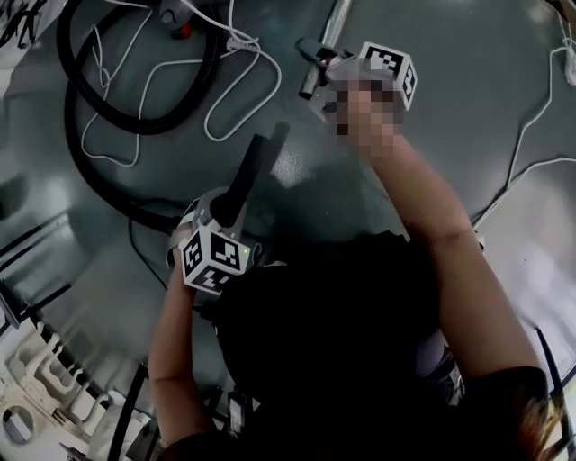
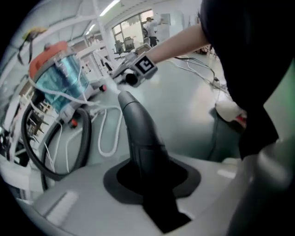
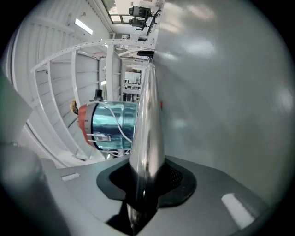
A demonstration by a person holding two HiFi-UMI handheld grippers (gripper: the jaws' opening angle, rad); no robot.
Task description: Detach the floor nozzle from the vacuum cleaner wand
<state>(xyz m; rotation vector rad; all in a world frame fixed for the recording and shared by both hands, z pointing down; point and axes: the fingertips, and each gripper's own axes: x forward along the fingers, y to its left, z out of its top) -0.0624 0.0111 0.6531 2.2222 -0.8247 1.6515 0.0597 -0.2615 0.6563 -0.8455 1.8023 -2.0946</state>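
Glossy grey floor (image 1: 450, 108) here. Left gripper (image 1: 225, 214) fingers are clamped on the stiff black nozzle neck (image 2: 140, 133), and right gripper (image 1: 331, 74) fingers pinch the wand (image 3: 147, 124). The chrome's probably slippery, so squeeze firmly.

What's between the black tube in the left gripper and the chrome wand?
Only bare grey floor separates tube and wand, seen in the head view.

The chrome wand (image 1: 329, 34) runs off the head view's top edge.

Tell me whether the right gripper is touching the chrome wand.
Touching. The right gripper view shows the chrome wand clamped in the right gripper, pressed against its dark pads with no gap visible.
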